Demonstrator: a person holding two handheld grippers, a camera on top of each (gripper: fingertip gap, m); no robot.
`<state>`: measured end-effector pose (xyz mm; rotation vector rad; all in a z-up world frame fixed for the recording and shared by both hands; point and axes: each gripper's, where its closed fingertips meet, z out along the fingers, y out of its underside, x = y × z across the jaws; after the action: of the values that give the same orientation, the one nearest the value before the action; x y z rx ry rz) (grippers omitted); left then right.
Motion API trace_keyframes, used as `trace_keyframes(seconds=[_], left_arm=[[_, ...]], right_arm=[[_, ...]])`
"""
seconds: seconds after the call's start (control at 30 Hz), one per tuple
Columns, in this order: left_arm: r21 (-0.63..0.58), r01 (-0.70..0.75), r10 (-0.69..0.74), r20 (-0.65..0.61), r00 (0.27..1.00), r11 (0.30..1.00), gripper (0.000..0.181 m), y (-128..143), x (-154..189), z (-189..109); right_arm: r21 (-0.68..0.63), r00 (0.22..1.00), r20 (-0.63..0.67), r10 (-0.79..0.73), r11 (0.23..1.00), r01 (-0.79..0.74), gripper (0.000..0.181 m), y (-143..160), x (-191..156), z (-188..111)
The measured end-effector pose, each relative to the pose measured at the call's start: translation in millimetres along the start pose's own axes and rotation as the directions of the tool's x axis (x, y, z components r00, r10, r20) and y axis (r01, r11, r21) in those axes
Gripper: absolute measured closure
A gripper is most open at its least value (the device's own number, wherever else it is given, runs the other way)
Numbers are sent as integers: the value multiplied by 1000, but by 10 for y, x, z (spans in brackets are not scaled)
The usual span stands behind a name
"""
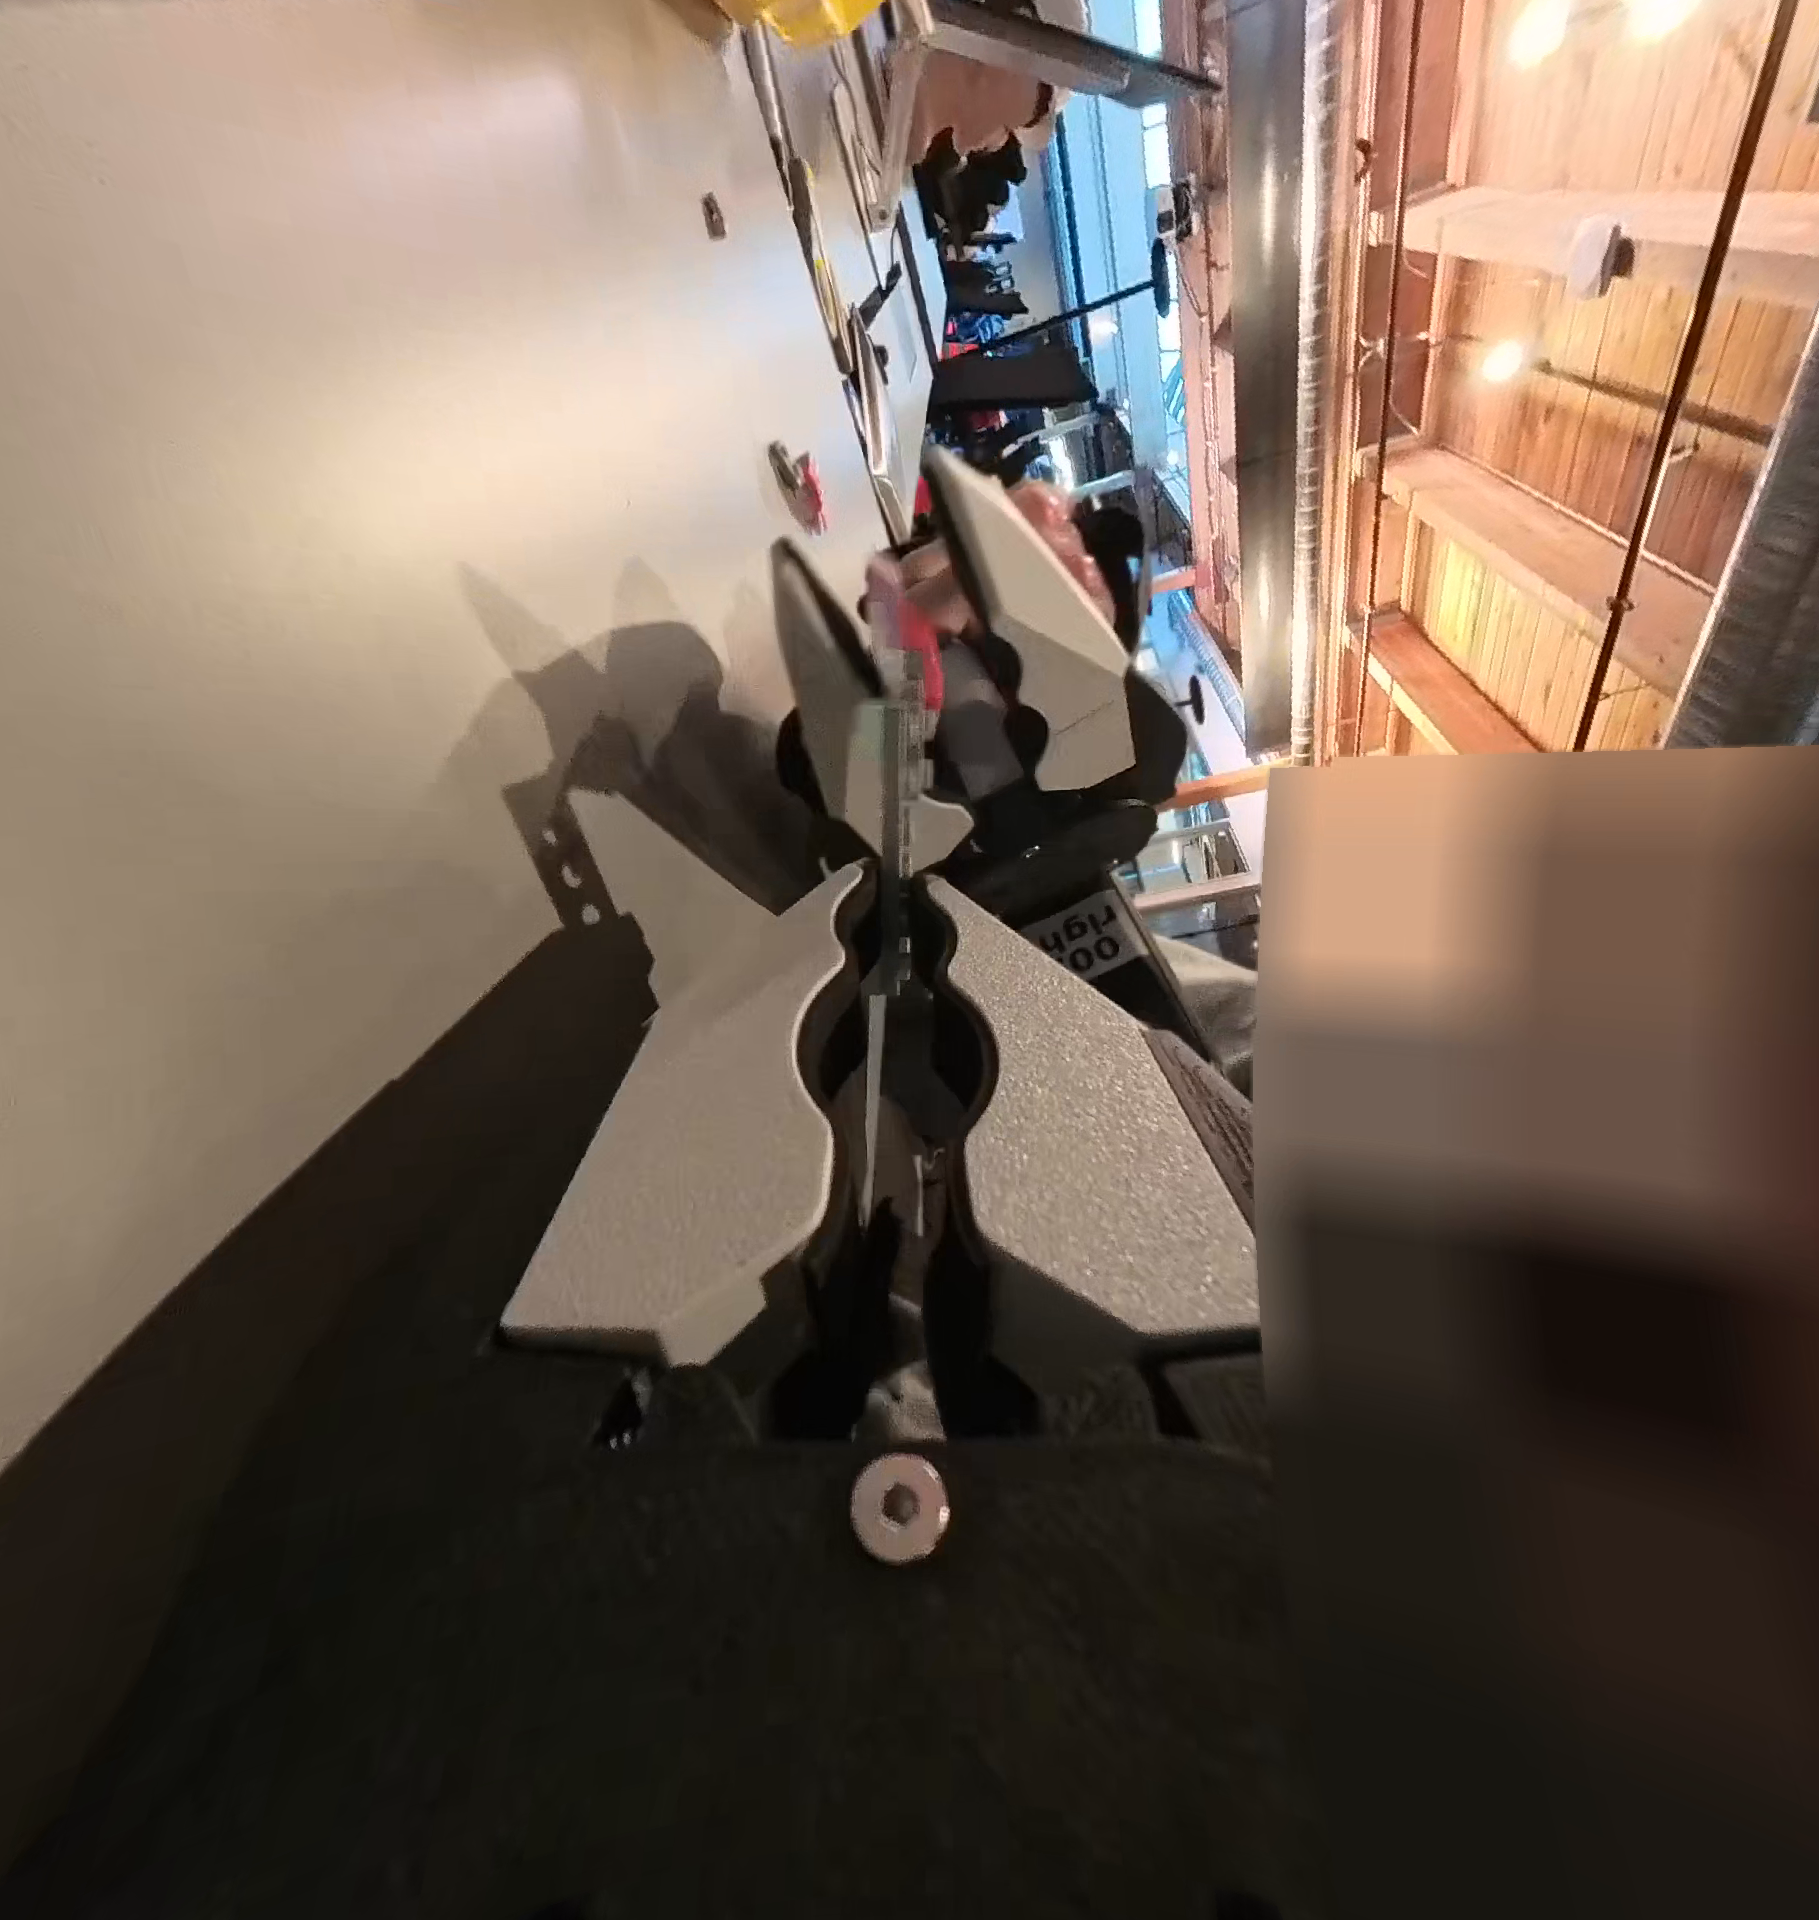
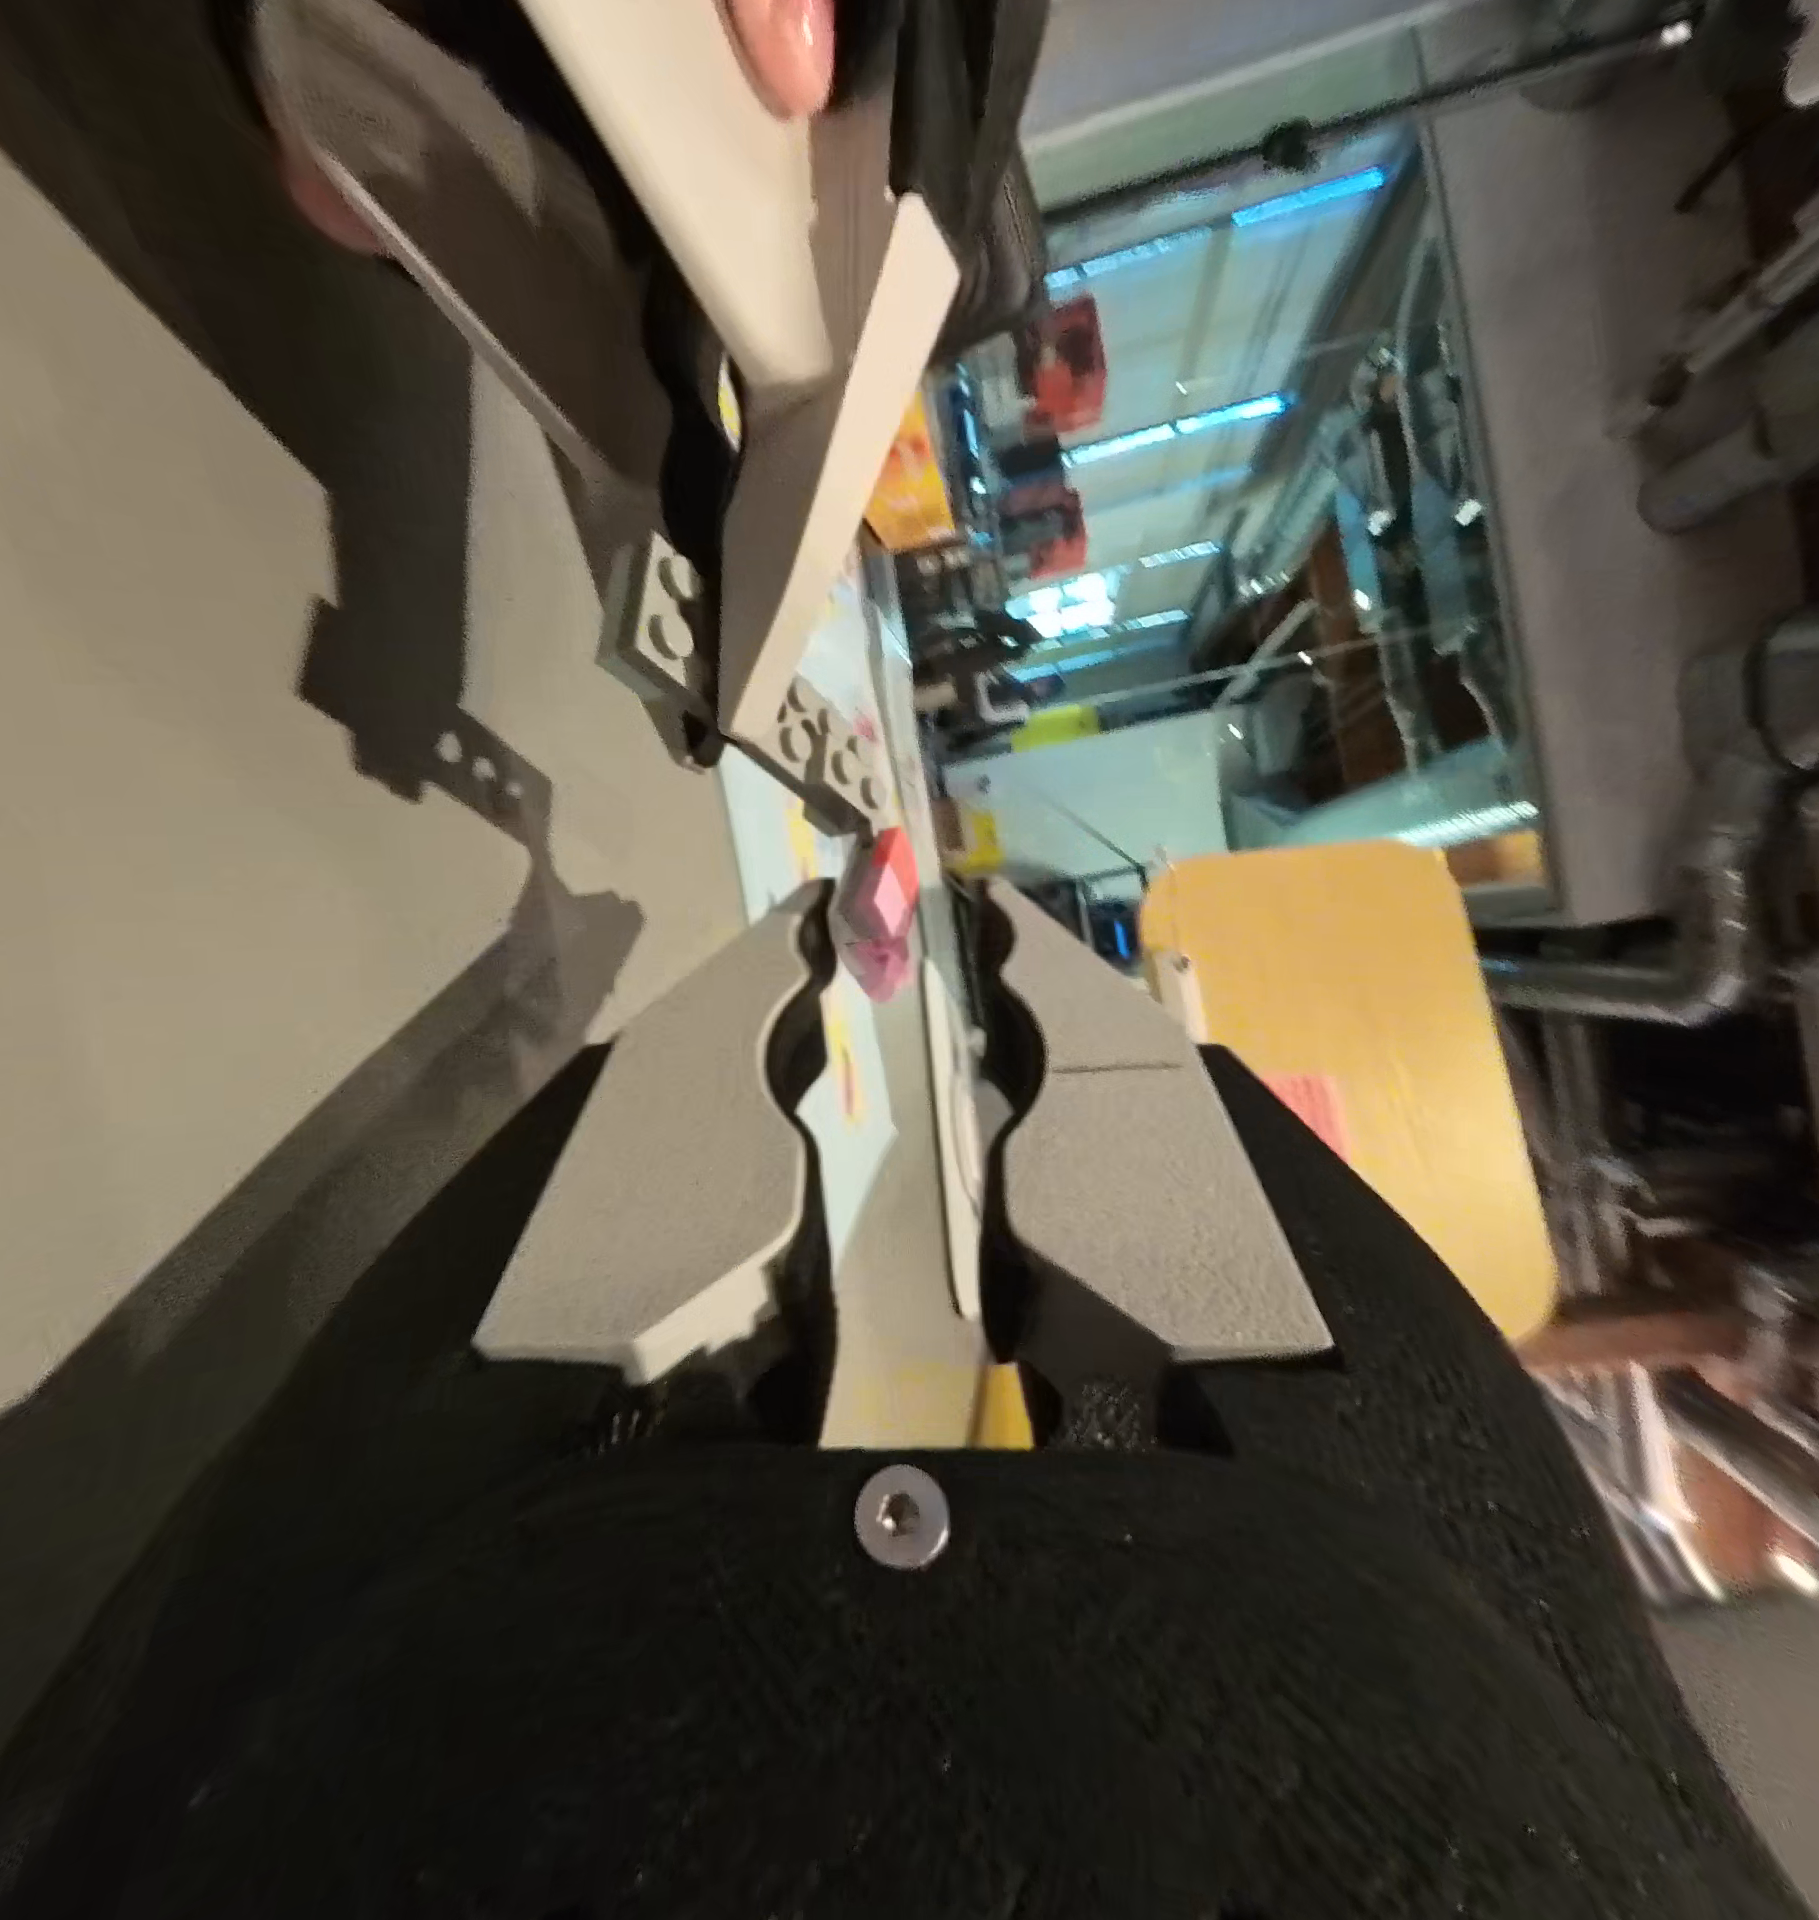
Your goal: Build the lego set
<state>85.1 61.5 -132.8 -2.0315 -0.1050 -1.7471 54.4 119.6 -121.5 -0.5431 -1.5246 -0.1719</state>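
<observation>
Between the closed left tongs (image 1: 897, 894), a grey plate (image 1: 900, 790) points forward; right tongs (image 2: 900, 899) gape.

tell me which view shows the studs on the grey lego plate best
The right wrist view: the grey lego plate faces the camera there, with round studs visible on either side of the left hand-held gripper clamping it. The left wrist view shows the plate only edge-on, a thin blurred strip with no studs countable.
</observation>
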Motion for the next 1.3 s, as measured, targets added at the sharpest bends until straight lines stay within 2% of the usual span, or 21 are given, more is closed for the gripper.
trace_keyframes(seconds=[0.07,0.13,0.17,0.23,0.37,0.47,0.6,0.77,0.83,0.9,0.97,1.0,1.07,1.1,1.17,1.23,1.3], left_arm=[[13,-37,37,-12,999,999,165,-96,12,87],[47,-91,91,2,996,995,161,-239,-10,151],[67,-132,130,26,991,989,151,-323,-37,169],[83,-258,250,96,963,963,151,-464,-84,200],[52,-584,553,261,791,810,151,-633,-86,269],[55,-698,652,311,691,714,149,-661,-10,281],[79,-750,677,378,632,656,149,-681,25,182],[120,-712,626,391,675,692,150,-708,4,102],[140,-697,606,393,691,704,151,-732,-3,78],[158,-689,594,395,701,707,151,-753,3,58],[172,-687,589,396,705,706,151,-768,18,45],[175,-688,589,395,705,705,151,-773,25,43],[173,-690,591,398,702,703,151,-776,22,40],[172,-692,593,399,700,701,151,-776,18,38],[168,-695,596,400,696,699,151,-775,10,31],[170,-699,602,395,694,694,151,-781,24,16],[174,-705,610,388,691,688,151,-792,47,-2]], right_arm=[[-75,999,-21,-28,997,26,172,156,41,-7],[-174,998,-29,-60,983,54,174,365,76,-33],[-223,998,-25,-65,973,57,174,476,86,-58],[-326,999,-4,-32,945,29,174,693,72,-125],[-435,994,91,57,900,-11,174,907,-102,-269],[-488,986,161,46,872,39,173,976,-207,-349],[-503,978,207,9,858,98,163,979,-234,-399],[-531,958,285,-40,825,193,148,1108,-220,-620],[-539,957,290,4,827,160,141,1143,-198,-825],[-580,959,231,165,815,-1,133,1196,-163,-1075],[-639,894,86,440,713,-289,125,1316,-133,-1308],[-655,823,-8,568,619,-433,123,1406,-118,-1409],[-648,626,-168,761,393,-652,122,1587,-134,-1566],[-634,526,-217,822,290,-717,124,1653,-161,-1616],[-597,361,-257,896,147,-789,130,1716,-200,-1648],[-573,287,-292,913,73,-816,137,1813,-207,-1656],[-578,262,-311,914,37,-815,141,1904,-240,-1654]])
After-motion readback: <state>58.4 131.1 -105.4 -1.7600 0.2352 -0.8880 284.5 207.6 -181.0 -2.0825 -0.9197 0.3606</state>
